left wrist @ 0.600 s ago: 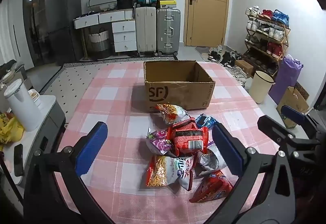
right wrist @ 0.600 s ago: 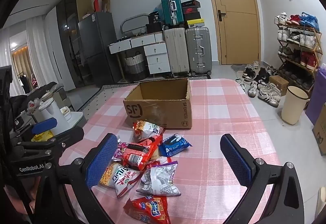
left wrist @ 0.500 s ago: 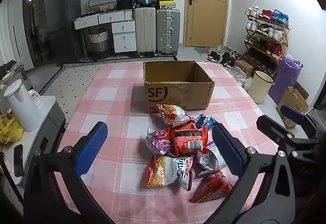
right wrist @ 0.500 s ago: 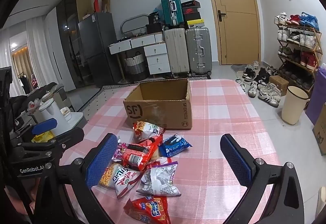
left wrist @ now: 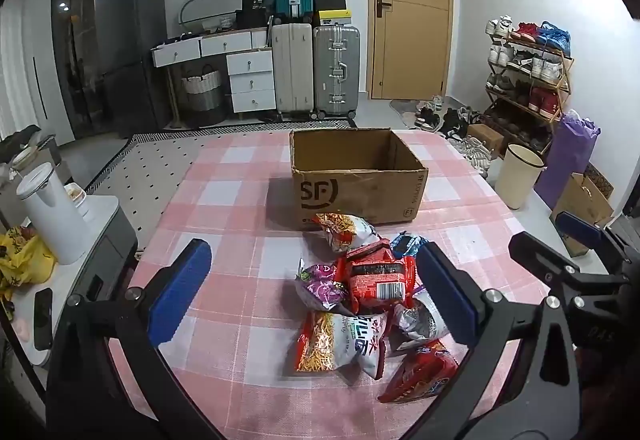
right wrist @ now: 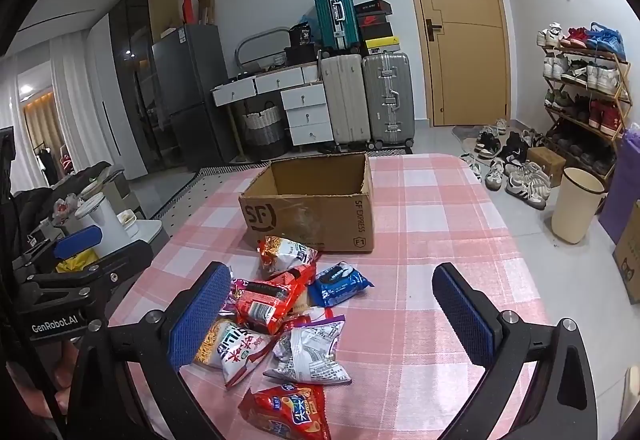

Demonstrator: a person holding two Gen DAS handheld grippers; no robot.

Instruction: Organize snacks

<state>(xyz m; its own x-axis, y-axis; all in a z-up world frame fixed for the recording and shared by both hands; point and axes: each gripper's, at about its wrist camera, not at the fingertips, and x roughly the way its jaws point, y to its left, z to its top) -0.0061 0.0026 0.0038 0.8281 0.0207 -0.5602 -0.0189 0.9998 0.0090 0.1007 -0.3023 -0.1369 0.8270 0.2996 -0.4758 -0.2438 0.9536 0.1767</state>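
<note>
While nothing is yet held, the scene reads from largest thing to smallest:

Surface: the surface (left wrist: 224, 208) wears a pink and white checked cloth and carries both the box and the snacks.

Cardboard box: the cardboard box (left wrist: 356, 196) stands open-topped and upright at the middle of the cloth, brown and creased, a logo printed on its near wall; it looks empty. In my judgement it is where the packets belong.

Snack pile: the snack pile (left wrist: 360, 296) lies on the cloth just in front of the box, none of it inside. Packets overlap and lean on each other.

Left tongs: the left tongs (left wrist: 316, 296) hover above the near side of the pile, spread wide, nothing between the blue pads.

Right tongs: the right tongs (right wrist: 332, 320) hang over the cloth to the right of the pile, equally wide apart and empty.

Packets, by size: an orange and white noodle-snack bag (left wrist: 340, 340), a red packet with a barcode (left wrist: 376, 276) on top of the heap, a silver patterned bag (right wrist: 312, 352), a red crisp bag (right wrist: 288, 412) nearest the edge, a purple bag (left wrist: 320, 286), a small blue packet (right wrist: 340, 282).

Risks: the films look glossy and air-filled, so a pinch on a puffed middle may slip or crush what is inside. Taking a lower packet first could drag its neighbours. The near red crisp bag could be nudged off the edge by a low approach.
</note>
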